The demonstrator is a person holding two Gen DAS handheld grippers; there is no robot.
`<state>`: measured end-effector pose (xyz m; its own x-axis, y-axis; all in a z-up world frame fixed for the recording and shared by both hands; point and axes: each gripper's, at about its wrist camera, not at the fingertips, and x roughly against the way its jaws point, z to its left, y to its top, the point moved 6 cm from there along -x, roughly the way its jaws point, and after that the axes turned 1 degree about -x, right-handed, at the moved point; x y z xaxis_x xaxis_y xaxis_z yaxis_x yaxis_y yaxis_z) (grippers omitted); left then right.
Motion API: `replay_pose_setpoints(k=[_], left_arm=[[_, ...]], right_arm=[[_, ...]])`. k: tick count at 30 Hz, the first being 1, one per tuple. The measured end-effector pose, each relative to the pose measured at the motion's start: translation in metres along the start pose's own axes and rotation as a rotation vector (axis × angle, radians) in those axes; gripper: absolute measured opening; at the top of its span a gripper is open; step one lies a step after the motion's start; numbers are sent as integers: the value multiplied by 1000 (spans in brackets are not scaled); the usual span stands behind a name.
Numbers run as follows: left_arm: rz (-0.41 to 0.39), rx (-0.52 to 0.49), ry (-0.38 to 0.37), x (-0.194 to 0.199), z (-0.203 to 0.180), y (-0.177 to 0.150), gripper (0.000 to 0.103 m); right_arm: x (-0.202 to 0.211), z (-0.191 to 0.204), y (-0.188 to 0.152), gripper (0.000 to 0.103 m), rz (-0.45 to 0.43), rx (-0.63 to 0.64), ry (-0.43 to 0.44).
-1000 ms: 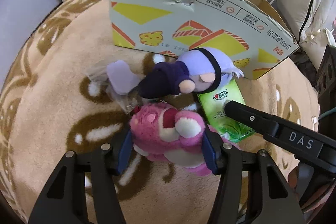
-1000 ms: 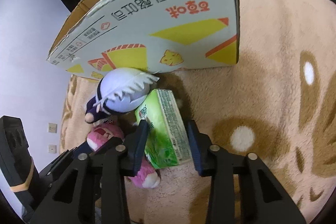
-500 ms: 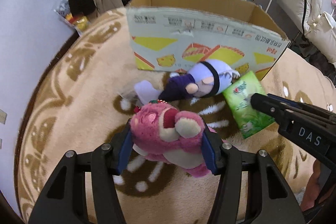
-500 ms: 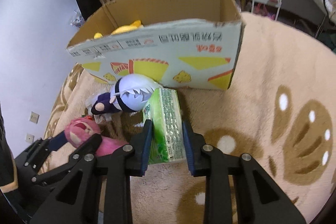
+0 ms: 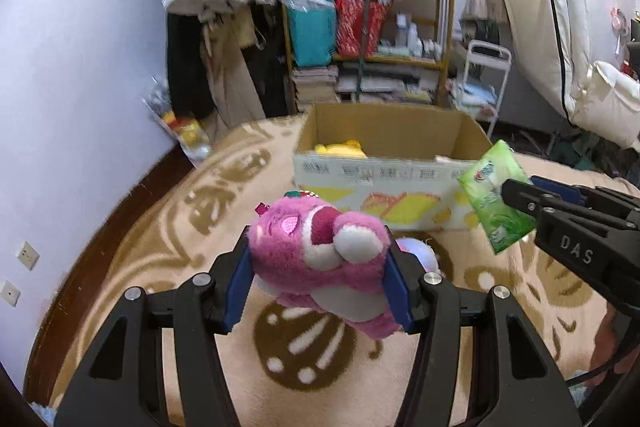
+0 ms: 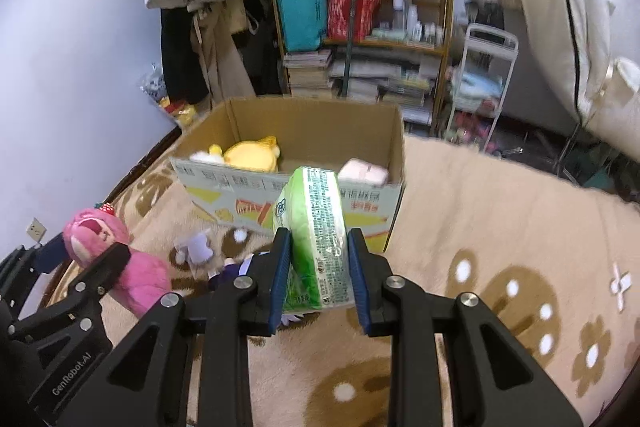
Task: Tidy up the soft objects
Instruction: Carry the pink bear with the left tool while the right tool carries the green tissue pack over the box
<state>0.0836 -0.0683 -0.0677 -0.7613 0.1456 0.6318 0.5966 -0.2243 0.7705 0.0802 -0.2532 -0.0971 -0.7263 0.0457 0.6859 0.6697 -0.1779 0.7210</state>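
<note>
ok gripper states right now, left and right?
Left gripper: closed on the pink plush bear, held off the rug.
Right gripper: closed on the green tissue pack, also lifted.

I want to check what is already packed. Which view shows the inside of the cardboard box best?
The right wrist view: it looks down into the cardboard box, showing a yellow plush and a pale pink item. The left wrist view shows only the yellow plush's top.
</note>
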Motion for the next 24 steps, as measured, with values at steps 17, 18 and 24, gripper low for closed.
replay_pose_setpoints(k=[17, 18, 24], left_arm=[[-321, -57, 96, 50, 8, 55, 57], [-337, -61, 94, 50, 7, 60, 57], [-349, -50, 92, 39, 9, 83, 57]], right_arm=[[61, 15, 61, 30, -290, 98, -52], [61, 14, 64, 30, -304, 95, -48], [57, 7, 83, 30, -341, 59, -26]])
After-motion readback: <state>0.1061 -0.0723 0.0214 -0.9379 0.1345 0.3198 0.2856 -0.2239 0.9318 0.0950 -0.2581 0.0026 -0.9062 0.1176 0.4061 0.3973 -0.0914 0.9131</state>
